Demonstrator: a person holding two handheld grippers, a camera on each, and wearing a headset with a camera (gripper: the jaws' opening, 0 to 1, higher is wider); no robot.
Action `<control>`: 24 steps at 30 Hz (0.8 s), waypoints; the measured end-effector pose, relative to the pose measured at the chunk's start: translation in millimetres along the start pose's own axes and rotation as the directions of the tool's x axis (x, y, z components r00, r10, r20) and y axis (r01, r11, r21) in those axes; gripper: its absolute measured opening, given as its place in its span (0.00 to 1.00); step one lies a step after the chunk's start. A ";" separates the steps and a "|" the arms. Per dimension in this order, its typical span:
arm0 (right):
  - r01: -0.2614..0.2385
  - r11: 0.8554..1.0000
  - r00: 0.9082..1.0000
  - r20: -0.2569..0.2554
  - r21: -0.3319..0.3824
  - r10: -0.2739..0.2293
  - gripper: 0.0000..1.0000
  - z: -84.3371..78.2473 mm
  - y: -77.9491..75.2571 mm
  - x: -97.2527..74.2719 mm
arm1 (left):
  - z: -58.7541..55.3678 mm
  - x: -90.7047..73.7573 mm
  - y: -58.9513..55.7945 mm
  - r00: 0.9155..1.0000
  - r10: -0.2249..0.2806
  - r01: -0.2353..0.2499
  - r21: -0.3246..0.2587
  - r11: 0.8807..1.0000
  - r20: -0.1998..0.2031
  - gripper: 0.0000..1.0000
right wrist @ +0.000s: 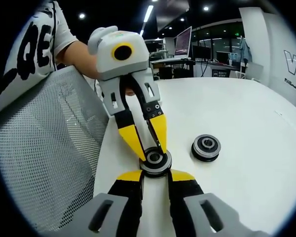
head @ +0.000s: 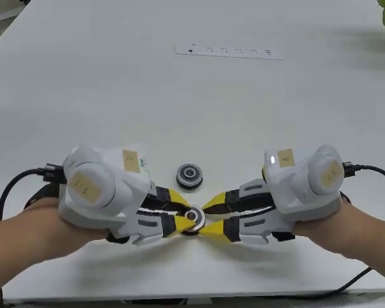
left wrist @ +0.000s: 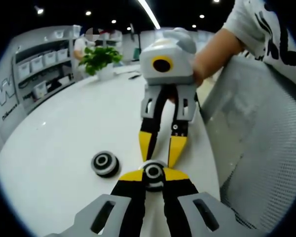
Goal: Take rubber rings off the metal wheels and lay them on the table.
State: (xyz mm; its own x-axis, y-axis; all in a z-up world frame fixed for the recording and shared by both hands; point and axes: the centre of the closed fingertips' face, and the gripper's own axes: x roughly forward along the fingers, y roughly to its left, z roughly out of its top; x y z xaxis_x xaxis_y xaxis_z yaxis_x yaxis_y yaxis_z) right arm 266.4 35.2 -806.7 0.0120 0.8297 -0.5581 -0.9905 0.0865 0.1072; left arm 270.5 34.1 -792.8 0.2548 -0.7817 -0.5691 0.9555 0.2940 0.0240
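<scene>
The wall point(right wrist: 275, 55) bears a large "W"; smaller print is unreadable.

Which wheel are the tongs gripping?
The near wheel, gripped by both the left tongs and the right tongs. The far wheel sits free on the table, beyond them.

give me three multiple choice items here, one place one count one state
1. The loose wheel lies: A) on the table just beyond the near wheel B) on a chair C) in a box
2. Wheels in view: A) one B) two C) four
3. The near wheel is: A) lying free B) clamped by the left gripper and right gripper C) stacked on another
1 A, it sits past the jaws; 2 B, one loose, one clamped; 3 B, yellow tips pinch it from both sides.
</scene>
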 end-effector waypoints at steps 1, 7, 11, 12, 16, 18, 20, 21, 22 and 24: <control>0.000 1.000 1.000 0.000 -0.001 0.000 0.16 0.0 0.0 0.0 | 0.0 0.0 0.0 1.000 0.000 0.000 -0.001 1.000 0.000 0.12; -0.001 1.000 1.000 -0.003 -0.004 0.001 0.16 0.0 0.2 0.2 | 0.1 -0.2 -0.2 1.000 0.002 -0.002 0.001 1.000 -0.006 0.12; 0.001 1.000 1.000 -0.008 -0.007 -0.001 0.16 0.4 0.8 0.3 | 0.1 -0.4 -0.2 1.000 0.004 -0.004 0.001 1.000 -0.006 0.12; 0.001 1.000 1.000 -0.009 -0.007 -0.001 0.16 0.5 0.9 0.4 | 0.1 -0.4 -0.3 1.000 0.004 -0.004 0.001 1.000 -0.006 0.12; 0.003 1.000 1.000 -0.013 -0.006 -0.004 0.16 0.6 1.0 0.4 | 0.1 -0.5 -0.1 1.000 0.006 -0.006 0.000 1.000 -0.008 0.12; 0.004 1.000 1.000 -0.015 -0.004 -0.004 0.16 0.4 0.9 0.5 | 0.0 -0.6 0.0 1.000 0.005 -0.005 0.000 1.000 -0.008 0.12; 0.004 1.000 1.000 -0.015 -0.003 -0.004 0.15 0.2 0.9 0.5 | -0.1 -0.7 0.0 1.000 0.005 -0.005 -0.001 1.000 -0.008 0.12; 0.004 1.000 1.000 -0.014 -0.001 -0.004 0.15 0.2 0.8 0.5 | -0.1 -0.7 0.0 1.000 0.006 -0.006 -0.001 1.000 -0.007 0.12; 0.004 1.000 1.000 -0.013 0.000 -0.004 0.15 0.1 0.8 0.4 | -0.1 -0.7 0.0 1.000 0.006 -0.006 -0.001 1.000 -0.008 0.12; 0.003 1.000 1.000 -0.016 0.000 -0.003 0.15 0.1 0.7 0.5 | -0.2 -0.6 0.1 1.000 0.006 -0.006 0.000 1.000 -0.010 0.12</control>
State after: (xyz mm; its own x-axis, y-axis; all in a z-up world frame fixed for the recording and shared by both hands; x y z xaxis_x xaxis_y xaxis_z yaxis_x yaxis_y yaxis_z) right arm 265.8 35.7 -806.9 0.0131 0.8206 -0.5713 -0.9904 0.0891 0.1053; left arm 270.4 34.7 -792.6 0.2591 -0.7745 -0.5770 0.9539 0.2987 0.0274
